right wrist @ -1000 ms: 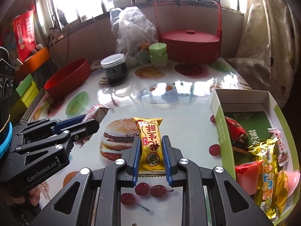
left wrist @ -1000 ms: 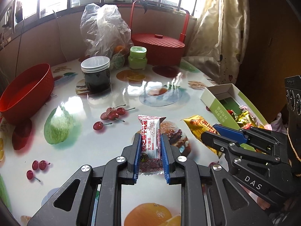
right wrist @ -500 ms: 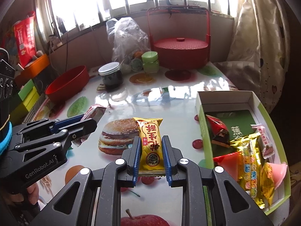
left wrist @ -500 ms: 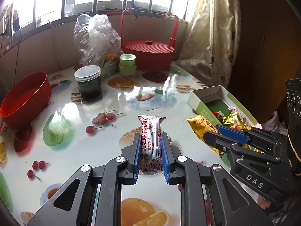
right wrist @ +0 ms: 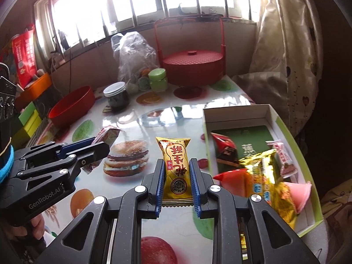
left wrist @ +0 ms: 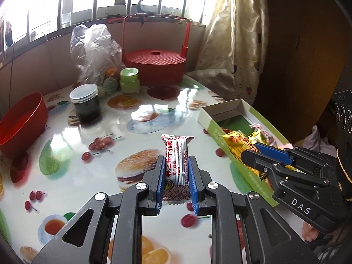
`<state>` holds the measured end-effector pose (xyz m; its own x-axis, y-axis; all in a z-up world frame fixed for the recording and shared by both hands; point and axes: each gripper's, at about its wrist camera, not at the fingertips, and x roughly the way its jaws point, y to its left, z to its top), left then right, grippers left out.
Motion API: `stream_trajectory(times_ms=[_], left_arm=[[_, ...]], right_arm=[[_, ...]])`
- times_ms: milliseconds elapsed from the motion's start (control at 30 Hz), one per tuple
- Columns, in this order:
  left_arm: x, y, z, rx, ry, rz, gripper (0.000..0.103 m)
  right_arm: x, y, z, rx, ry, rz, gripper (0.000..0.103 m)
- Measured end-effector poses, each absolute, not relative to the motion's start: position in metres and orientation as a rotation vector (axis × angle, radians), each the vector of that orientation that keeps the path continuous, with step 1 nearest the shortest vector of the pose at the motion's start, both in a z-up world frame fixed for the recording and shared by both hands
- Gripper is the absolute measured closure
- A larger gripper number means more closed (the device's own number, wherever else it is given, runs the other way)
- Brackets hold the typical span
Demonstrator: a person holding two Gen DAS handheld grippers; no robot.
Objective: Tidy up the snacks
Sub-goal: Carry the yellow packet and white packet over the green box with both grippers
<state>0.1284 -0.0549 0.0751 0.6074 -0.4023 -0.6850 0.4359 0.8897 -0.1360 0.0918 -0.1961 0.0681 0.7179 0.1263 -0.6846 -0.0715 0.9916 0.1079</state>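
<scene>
A glossy surface [left wrist: 66, 132] printed with fruit and burgers stands under a barred window, with a patterned curtain [left wrist: 237, 44] at 1 o'clock. On it, toward 12 o'clock, sit a red lidded basket [left wrist: 154, 63], a clear plastic bag [left wrist: 94, 50], a green jar [left wrist: 129, 80] and a dark jar [left wrist: 87, 105]; a red bowl [left wrist: 19, 121] lies at 9 o'clock.

The left claw [left wrist: 176, 184] is clenched on a white and red snack bar [left wrist: 176, 162], its blue pads pressing both long edges, the bar pointing toward 12 o'clock above the surface. The right claw [right wrist: 177, 187] grips a yellow snack pack [right wrist: 176, 171] the same way, just left of an open green-edged box [right wrist: 292, 136] at 3 o'clock. The box holds red, gold and pink wrapped snacks [right wrist: 264, 176] piled at its near end.
</scene>
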Motion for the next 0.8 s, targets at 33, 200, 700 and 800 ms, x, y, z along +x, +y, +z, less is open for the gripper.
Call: stream_trajectory(times_ms=[33,200,700,800], left_arm=[[0.128,-0.058,0.076,0.045,0.778,-0.492,0.082],[0.129,-0.076,0.076,0.049,0.781,-0.525,0.082],[0.134,-0.127,0.064,0.059,0.824,-0.597,0.082],[0.134,-0.136,0.062,0.068,0.826,-0.610,0.082]], right_arm=[[0.091,-0.198,0.069,0.076,0.761,0.104,0.082],[0.083,-0.216,0.073,0.079,0.752,0.068,0.082],[0.069,-0.272,0.071,0.110,0.754,-0.041,0.082],[0.067,-0.281,0.070,0.114,0.755,-0.060,0.082]])
